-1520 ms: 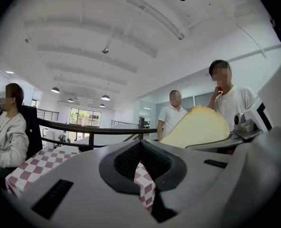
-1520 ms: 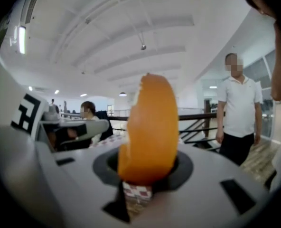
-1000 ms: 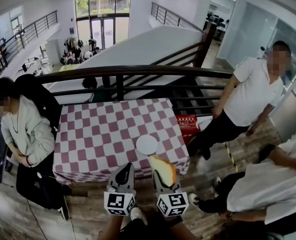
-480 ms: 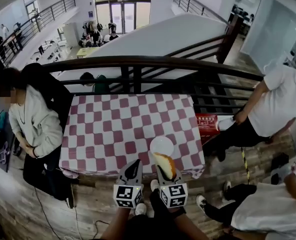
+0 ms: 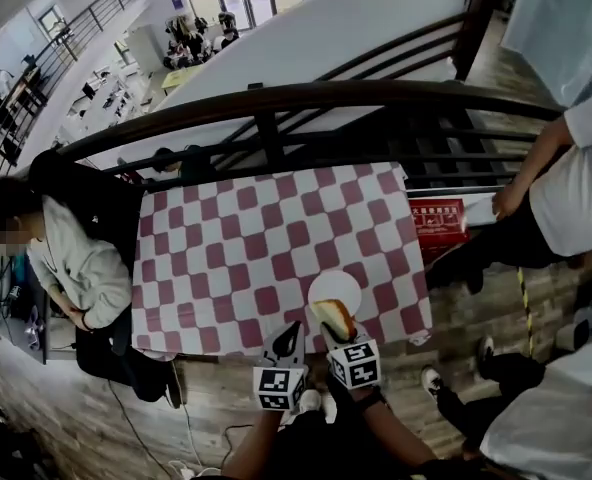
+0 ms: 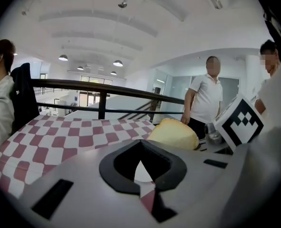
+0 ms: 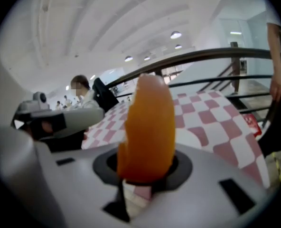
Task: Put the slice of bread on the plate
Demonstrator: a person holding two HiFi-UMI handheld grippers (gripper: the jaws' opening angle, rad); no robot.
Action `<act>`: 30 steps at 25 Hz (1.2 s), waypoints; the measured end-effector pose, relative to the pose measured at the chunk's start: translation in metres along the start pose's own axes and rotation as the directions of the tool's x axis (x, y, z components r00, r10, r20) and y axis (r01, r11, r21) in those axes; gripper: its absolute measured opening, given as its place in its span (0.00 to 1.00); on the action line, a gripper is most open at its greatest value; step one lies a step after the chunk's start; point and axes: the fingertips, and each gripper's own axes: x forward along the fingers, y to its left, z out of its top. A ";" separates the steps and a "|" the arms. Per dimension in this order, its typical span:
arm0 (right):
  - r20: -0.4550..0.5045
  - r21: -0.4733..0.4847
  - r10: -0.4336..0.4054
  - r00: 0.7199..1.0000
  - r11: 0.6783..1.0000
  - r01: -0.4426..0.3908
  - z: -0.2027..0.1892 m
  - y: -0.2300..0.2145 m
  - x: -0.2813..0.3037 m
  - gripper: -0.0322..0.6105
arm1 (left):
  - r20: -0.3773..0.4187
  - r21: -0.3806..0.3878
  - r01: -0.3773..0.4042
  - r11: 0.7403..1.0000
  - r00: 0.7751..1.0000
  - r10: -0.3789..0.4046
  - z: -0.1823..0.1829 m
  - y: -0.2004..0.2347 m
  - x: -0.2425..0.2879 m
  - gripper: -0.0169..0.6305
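- Left tongs (image 5: 287,342): jaws closed tip to tip, nothing in them, held over the near edge of the counter (image 5: 226,258), just left of the right tongs.
- Right tongs (image 5: 333,332): narrow, clamped on the slice of bread (image 5: 332,317), which stands on edge, its lower end in the jaws and its orange-brown crust side towards the right gripper view.
- Bread sits at the near rim of the plate (image 5: 336,284) in the head view; can't tell if it touches.
- Plate: white, round, on the red-and-white checked counter, near-right part, nothing lying on it.
- Red box (image 5: 437,219): off the counter's right edge, far of the plate.
- Person in white shirt (image 5: 576,188) stands far right by the railing.
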 end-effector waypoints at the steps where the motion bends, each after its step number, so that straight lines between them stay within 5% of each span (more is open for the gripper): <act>1: -0.022 0.018 -0.001 1.000 1.000 0.002 -0.006 -0.005 0.007 0.21 | -0.018 -0.003 -0.002 1.000 1.000 0.002 -0.007 0.000 0.005 0.05; 14: -0.200 0.214 0.126 0.972 0.973 -0.082 -0.030 -0.041 0.080 0.21 | -0.100 -0.013 -0.046 0.999 0.994 0.044 -0.019 0.012 0.041 0.05; 21: -0.217 0.186 0.101 0.971 0.981 -0.060 -0.036 -0.055 0.085 0.21 | -0.119 -0.027 -0.087 0.996 0.989 0.084 -0.031 0.018 0.030 0.05; 26: -0.252 -0.008 -0.105 0.962 0.994 0.106 -0.033 -0.082 0.081 0.52 | -0.134 -0.026 -0.095 0.995 0.987 0.090 -0.037 0.015 0.023 0.05; 30: -0.286 -0.074 -0.177 0.942 0.984 0.163 -0.032 -0.104 0.076 0.70 | -0.187 -0.032 -0.081 0.996 0.980 0.073 -0.049 0.011 0.024 0.05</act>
